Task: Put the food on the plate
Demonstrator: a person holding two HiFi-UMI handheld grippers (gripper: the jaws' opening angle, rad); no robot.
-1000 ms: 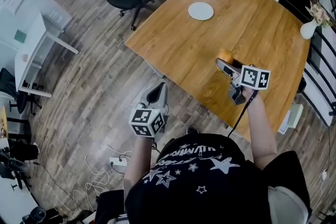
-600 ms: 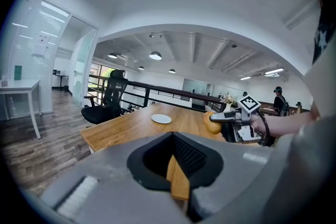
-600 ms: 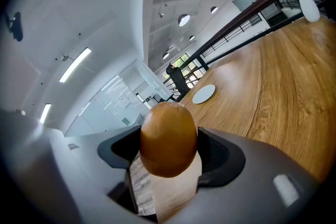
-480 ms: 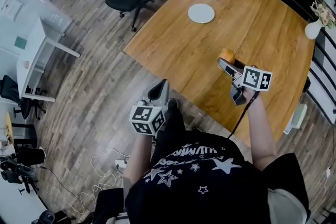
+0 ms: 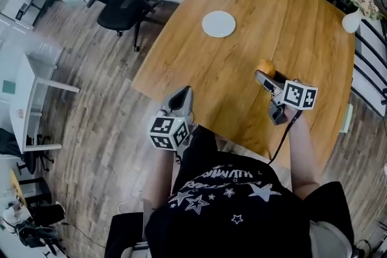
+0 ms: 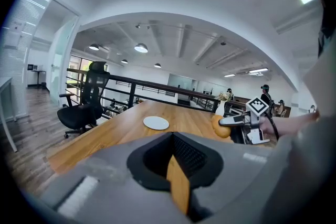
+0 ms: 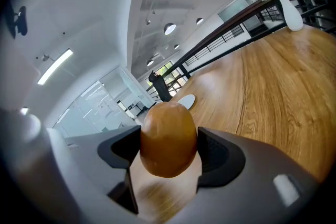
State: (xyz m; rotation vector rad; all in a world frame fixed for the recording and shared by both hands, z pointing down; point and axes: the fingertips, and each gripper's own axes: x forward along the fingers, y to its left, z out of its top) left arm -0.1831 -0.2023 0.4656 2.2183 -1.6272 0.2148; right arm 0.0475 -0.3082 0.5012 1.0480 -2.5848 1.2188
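A round orange-brown bread roll (image 7: 168, 139) sits between the jaws of my right gripper (image 7: 168, 152), which is shut on it. In the head view the roll (image 5: 265, 67) and the right gripper (image 5: 265, 77) hang over the near right part of the wooden table (image 5: 302, 15). The white plate (image 5: 218, 24) lies bare at the table's far left, well ahead of the roll; it also shows as the plate (image 7: 183, 102) and the plate (image 6: 156, 123). My left gripper (image 5: 181, 101) is just off the table's near edge, jaws together and holding nothing, seen also as the left gripper (image 6: 176, 165).
A white vase with flowers (image 5: 352, 20) stands at the table's far right corner. A black office chair (image 5: 124, 6) is on the floor left of the table. A dark railing runs behind the table's far edge.
The person has stepped closer to the table, so it fills more of the view. The right gripper still holds the roll at about the same spot; the left gripper has barely moved.
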